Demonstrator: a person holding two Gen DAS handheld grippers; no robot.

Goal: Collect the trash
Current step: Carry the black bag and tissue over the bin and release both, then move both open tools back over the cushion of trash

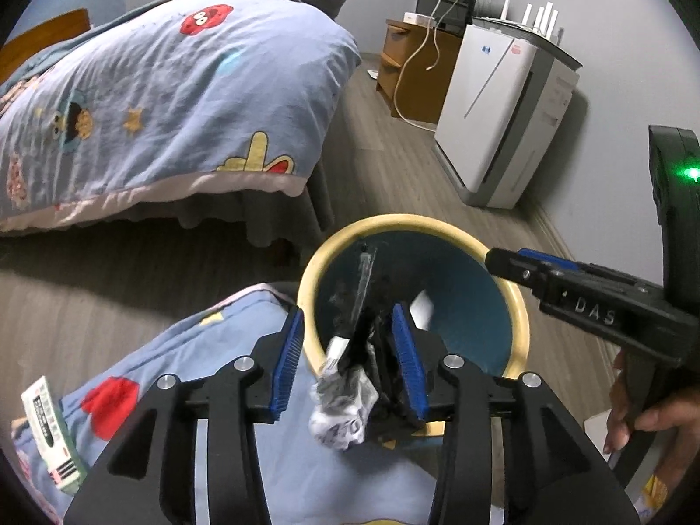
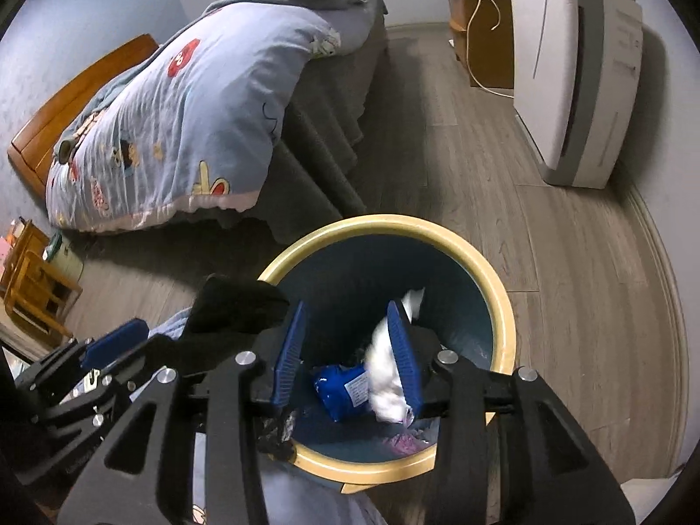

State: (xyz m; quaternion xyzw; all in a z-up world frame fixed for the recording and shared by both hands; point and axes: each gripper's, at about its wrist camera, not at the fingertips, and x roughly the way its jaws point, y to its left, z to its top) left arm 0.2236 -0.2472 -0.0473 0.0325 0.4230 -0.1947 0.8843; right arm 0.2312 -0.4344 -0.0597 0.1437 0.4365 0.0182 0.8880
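Both grippers over yellow-rimmed bin (image 2: 503,297). Left gripper (image 1: 350,350) jaws spread, black-and-white wrapper (image 1: 345,402) loose between pads, at bin rim. Right gripper (image 2: 348,350) jaws apart, white tissue (image 2: 385,376) blurred against right pad, above blue packet (image 2: 339,389) inside bin.

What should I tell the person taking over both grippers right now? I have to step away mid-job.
Left gripper: open over the trash bin; a crumpled black-and-white wrapper hangs between its pads, against the right one, not clamped.
Right gripper: open over the bin; a white tissue is slipping off its right pad.
Already in the bin: a blue packet and pinkish scraps.
Done: both loads brought over the bin and let go.
Left: confirm both pieces fall inside, then fetch the green-and-white box lying on the blue quilt.
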